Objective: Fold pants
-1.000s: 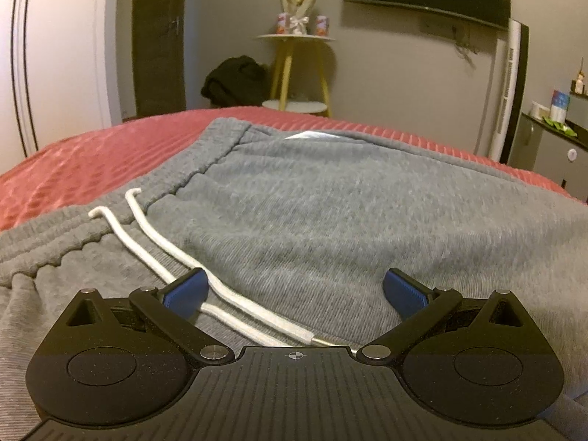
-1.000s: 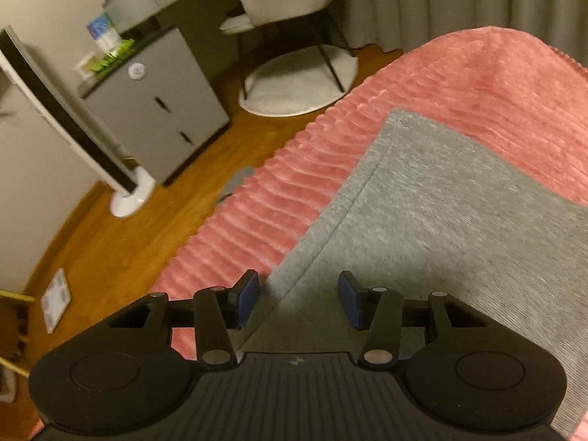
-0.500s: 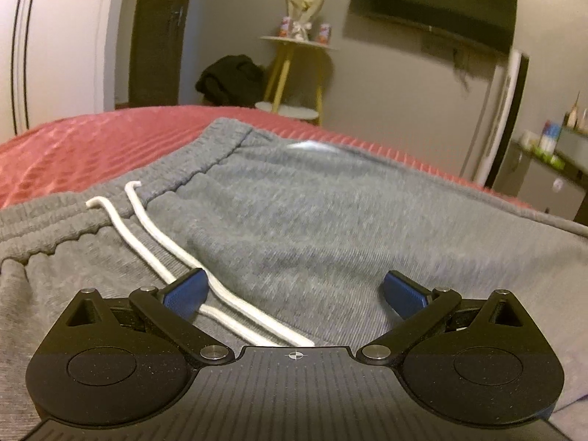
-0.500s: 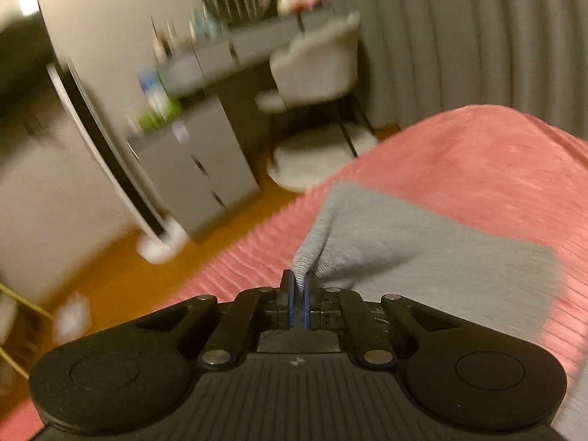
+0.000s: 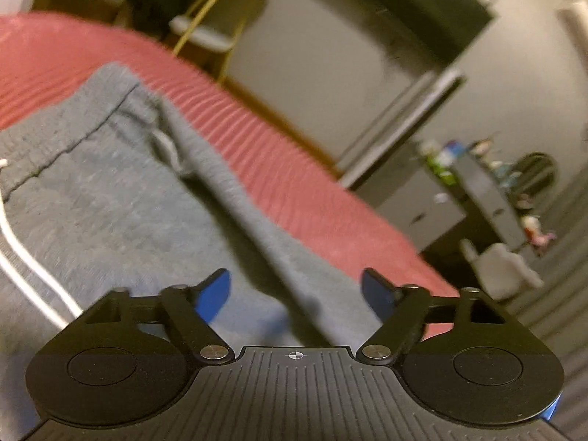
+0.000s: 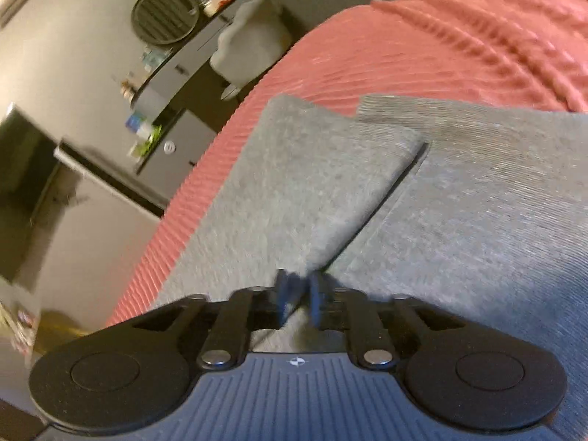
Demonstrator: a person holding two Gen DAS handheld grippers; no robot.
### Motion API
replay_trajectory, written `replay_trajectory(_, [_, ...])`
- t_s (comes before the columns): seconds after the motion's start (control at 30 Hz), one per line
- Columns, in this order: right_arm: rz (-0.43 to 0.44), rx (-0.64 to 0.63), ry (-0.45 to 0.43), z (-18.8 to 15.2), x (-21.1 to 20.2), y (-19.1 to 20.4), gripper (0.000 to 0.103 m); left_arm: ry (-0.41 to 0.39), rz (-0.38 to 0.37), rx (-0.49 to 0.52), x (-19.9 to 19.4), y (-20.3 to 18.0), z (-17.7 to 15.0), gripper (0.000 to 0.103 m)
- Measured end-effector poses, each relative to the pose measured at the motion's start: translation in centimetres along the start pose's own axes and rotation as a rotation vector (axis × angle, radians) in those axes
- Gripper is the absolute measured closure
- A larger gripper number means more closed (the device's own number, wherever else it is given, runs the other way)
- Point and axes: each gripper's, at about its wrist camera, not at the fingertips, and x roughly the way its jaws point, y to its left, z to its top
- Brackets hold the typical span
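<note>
Fingers of my right gripper (image 6: pixel 298 299), just easing apart, pinch pants (image 6: pixel 312 183) hem to fold it over; left gripper (image 5: pixel 296 290) closing some, wide, holds nothing.

Each camera sits just behind its own tool and looks forward and downward along the two fingers. The left view rides close above the grey pants (image 5: pixel 121 198) on the red bed (image 5: pixel 286 169), facing across the bed's edge toward the grey cabinet (image 5: pixel 422 205) by the wall. The right view, also close over the pants (image 6: pixel 477 198), faces the same cabinet (image 6: pixel 176 161). Both views share the cabinet, bed edge and pants.
</note>
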Motion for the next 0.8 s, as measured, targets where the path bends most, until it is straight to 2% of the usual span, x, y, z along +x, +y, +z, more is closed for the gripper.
replay_trajectory(0.1, [0.026, 0.051, 0.023, 0.5, 0.4, -0.6, 0.077, 0.066, 0.003, -0.106, 2.8, 1.3, 1.9, 0.036])
replay_trajectory(0.17, [0.028, 0.060, 0.022, 0.9, 1.0, -0.7, 0.077, 0.099, -0.002, -0.181, 4.6, 2.0, 3.1, 0.051])
replay_trajectory(0.23, [0.028, 0.072, 0.029, 1.0, 1.4, -0.7, 0.077, 0.122, -0.006, -0.235, 6.2, 2.5, 4.2, 0.054])
replay_trajectory(0.3, [0.030, 0.050, 0.034, 1.6, 1.9, -0.1, 0.077, 0.169, 0.010, -0.274, 7.5, 2.8, 5.1, 0.070])
replay_trajectory(0.33, [0.023, 0.030, 0.042, 1.8, 2.1, 0.4, 0.079, 0.186, 0.021, -0.292, 8.0, 2.9, 5.3, 0.091])
replay_trajectory(0.4, [0.000, -0.002, 0.056, 2.2, 2.7, 1.0, 0.095, 0.201, 0.040, -0.313, 7.9, 2.7, 5.7, 0.092])
replay_trajectory(0.43, [-0.012, -0.013, 0.068, 2.4, 2.8, 1.2, 0.098, 0.178, 0.027, -0.296, 7.0, 2.3, 5.8, 0.093])
replay_trajectory(0.5, [-0.012, -0.024, 0.077, 3.2, 2.3, 2.0, 0.098, 0.113, -0.031, -0.244, 4.2, 1.1, 6.3, 0.093])
replay_trajectory(0.67, [0.153, -0.019, -0.026, 6.5, -4.3, 3.4, 0.099, 0.033, -0.226, -0.184, -6.5, 0.4, 6.8, 0.093])
replay_trajectory(0.73, [0.187, -0.049, -0.068, 7.3, -7.8, 2.9, 0.099, 0.026, -0.252, -0.174, -10.7, 1.7, 5.7, 0.093])
replay_trajectory(0.8, [0.200, -0.077, -0.084, 7.3, -10.5, 1.7, 0.099, 0.044, -0.246, -0.175, -13.2, 3.5, 3.4, 0.093])
